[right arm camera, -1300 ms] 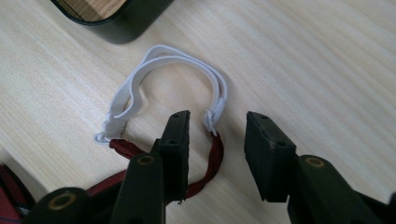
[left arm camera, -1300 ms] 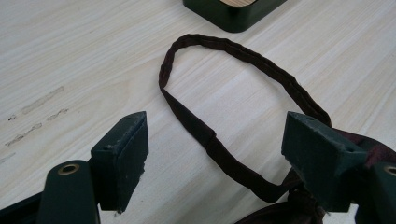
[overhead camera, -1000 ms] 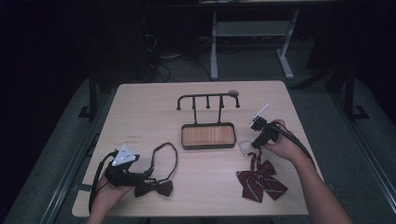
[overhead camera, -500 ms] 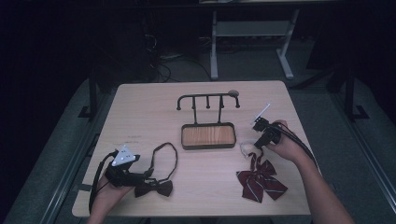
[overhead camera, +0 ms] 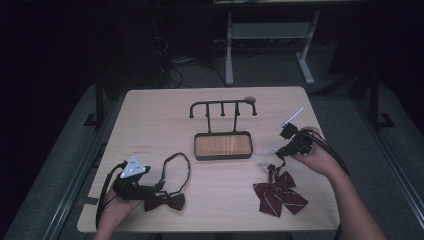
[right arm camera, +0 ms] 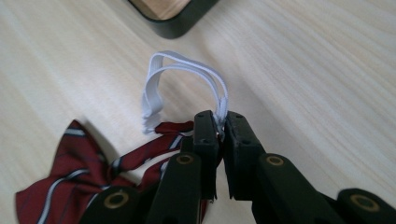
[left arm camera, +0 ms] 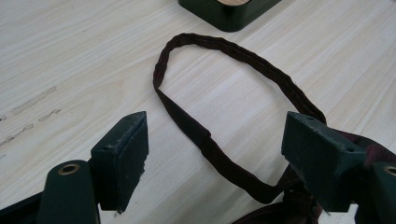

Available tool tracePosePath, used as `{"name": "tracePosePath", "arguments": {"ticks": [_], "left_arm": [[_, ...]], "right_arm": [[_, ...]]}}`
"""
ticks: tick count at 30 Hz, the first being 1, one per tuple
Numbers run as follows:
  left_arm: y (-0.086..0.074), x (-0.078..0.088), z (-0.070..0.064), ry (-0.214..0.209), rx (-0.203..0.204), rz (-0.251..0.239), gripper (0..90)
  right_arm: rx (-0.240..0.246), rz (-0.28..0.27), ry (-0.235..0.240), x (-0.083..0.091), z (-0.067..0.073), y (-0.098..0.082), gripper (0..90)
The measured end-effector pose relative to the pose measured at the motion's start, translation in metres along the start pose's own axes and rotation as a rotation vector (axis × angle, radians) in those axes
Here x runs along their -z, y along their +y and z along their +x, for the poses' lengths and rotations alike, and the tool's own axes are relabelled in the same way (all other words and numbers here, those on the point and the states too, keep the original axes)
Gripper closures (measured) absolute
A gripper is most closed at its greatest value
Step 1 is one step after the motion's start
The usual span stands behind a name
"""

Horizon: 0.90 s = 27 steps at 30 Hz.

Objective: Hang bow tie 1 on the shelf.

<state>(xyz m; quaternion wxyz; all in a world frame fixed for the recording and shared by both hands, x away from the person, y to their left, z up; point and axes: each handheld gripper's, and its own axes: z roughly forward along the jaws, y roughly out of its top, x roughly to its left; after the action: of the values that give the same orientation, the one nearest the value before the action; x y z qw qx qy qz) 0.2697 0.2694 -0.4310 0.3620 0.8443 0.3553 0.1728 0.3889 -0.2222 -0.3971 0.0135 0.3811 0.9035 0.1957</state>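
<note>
A dark bow tie point(overhead camera: 165, 202) lies near the table's front left, its thin neck loop point(overhead camera: 176, 167) curving toward the stand. My left gripper point(overhead camera: 156, 189) is open right at that bow tie; in the left gripper view the loop point(left arm camera: 224, 112) lies between the spread jaws. At the right lies a red striped bow tie point(overhead camera: 277, 192) with a white elastic band point(right arm camera: 187, 79). My right gripper point(right arm camera: 220, 123) is shut on that white band, with the red bow point(right arm camera: 79, 172) below and left of the jaws.
A black hook rack on a wood-inlaid tray point(overhead camera: 222, 145) stands mid-table, its hooks point(overhead camera: 222, 106) bare. The tray's dark corner point(left arm camera: 229, 14) lies just beyond the loop. Table edges run close to both hands; dark floor and desk legs lie behind.
The right hand has shifted slightly, staying on the white band by the red bow tie. The left gripper has held its place at the dark bow tie.
</note>
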Motion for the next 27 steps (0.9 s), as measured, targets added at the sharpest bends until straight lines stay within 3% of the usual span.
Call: {"name": "tracePosePath", "arguments": {"ticks": [11, 27], "left_arm": [[0.000, 0.000, -0.001, 0.001, -0.005, 0.000, 23.4], [0.001, 0.000, -0.001, -0.003, -0.004, -0.001, 23.5]], "right_arm": [[0.031, -0.020, 0.038, 0.023, 0.007, -0.001, 83.4], [0.081, -0.060, 0.032, 0.053, 0.024, 0.006, 83.7]]}}
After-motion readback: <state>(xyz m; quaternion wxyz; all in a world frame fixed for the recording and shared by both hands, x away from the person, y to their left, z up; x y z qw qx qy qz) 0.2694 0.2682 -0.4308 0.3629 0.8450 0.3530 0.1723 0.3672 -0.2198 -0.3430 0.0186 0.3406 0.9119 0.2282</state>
